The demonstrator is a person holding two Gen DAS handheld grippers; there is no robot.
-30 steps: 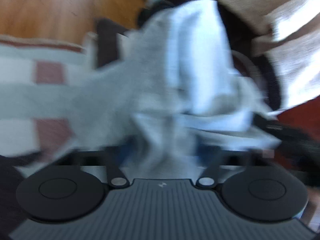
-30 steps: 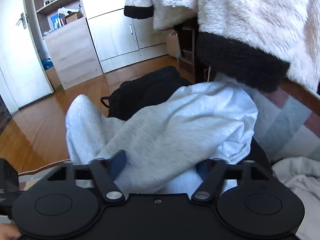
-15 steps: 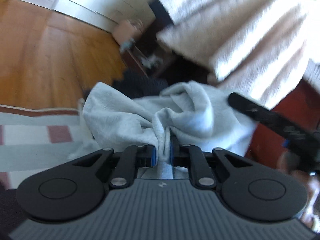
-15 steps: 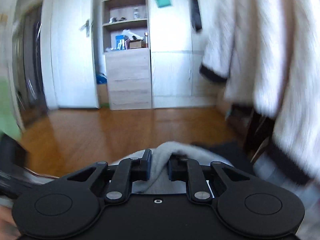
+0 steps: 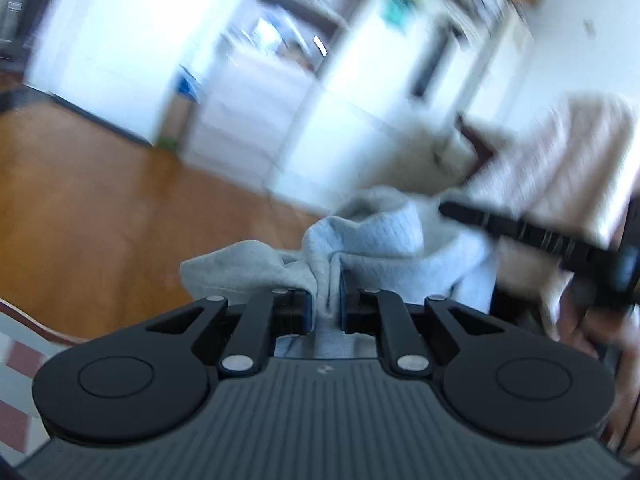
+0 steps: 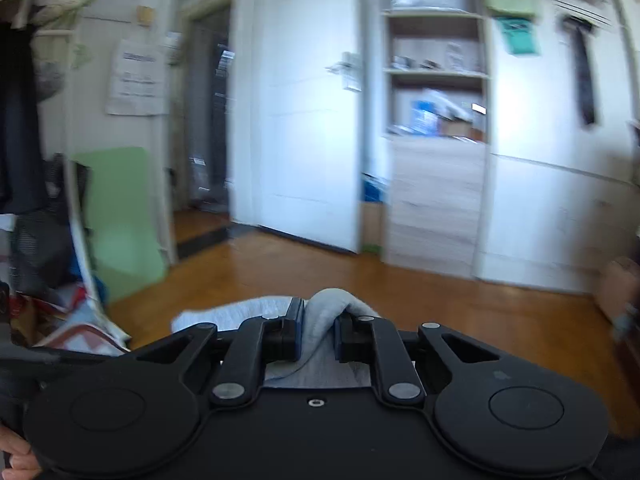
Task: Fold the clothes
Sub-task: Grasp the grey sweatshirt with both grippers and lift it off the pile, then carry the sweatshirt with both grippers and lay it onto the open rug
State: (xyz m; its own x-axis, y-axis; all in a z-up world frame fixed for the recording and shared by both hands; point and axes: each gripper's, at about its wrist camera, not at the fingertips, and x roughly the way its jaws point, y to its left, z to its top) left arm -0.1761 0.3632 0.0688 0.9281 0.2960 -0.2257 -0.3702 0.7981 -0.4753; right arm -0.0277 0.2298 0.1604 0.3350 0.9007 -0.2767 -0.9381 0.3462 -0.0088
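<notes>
So right now my left gripper [image 5: 325, 307] is clamped on a bunched ridge of the grey sweatshirt [image 5: 376, 240], and my right gripper [image 6: 317, 334] has just finished closing on another fold of the same fabric, which bulges up between its pads. Both pinches look thick, more a wad than a clean single edge. The garment isn't lying on anything at this point: it hangs in the air from my two grips, above the wooden floor [image 6: 460, 300], with the white wardrobe doors [image 6: 552, 208] behind it. In the left view the other gripper pokes in from the right side, just beside the cloth.

My take on doing this step well: hold both grips firm and spread my hands apart until the cloth between them goes taut, so the sweatshirt hangs flat rather than in a twist. Keep the two hands level with each other. I'd say a gentle shake helps the lower part drop straight. The risk I see is the wad slipping out of the jaws, so no yanking.
</notes>
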